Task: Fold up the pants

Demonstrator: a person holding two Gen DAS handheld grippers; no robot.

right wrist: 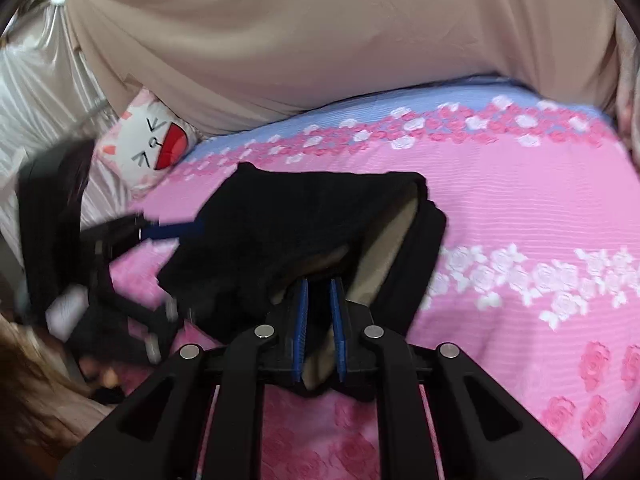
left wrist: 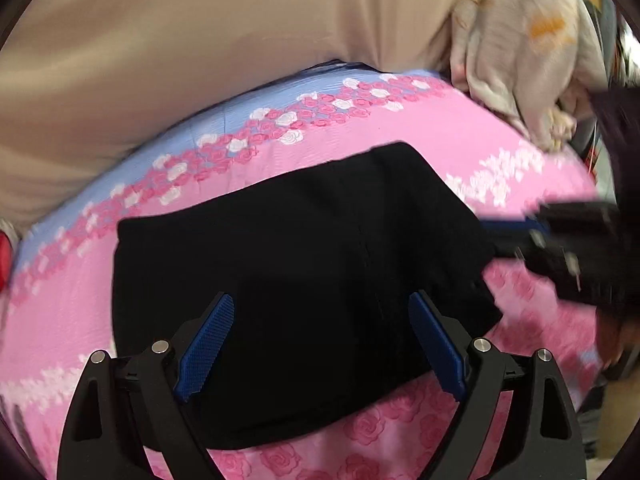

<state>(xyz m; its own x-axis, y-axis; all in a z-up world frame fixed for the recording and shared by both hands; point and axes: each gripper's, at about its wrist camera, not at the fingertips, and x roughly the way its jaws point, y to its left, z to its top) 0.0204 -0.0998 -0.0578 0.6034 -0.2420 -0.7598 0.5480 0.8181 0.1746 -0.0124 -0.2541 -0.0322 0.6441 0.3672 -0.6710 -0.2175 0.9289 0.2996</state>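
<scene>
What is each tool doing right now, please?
Left tool: open, holding nothing, over the black pants.
Right tool: shut on an edge of the pants.

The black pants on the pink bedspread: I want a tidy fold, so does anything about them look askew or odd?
Yes. In the right wrist view, the black pants gape open near the right gripper, whose jaws pinch one edge, baring a beige lining. The layers are not lying flat on the pink rose-patterned bedspread.
</scene>
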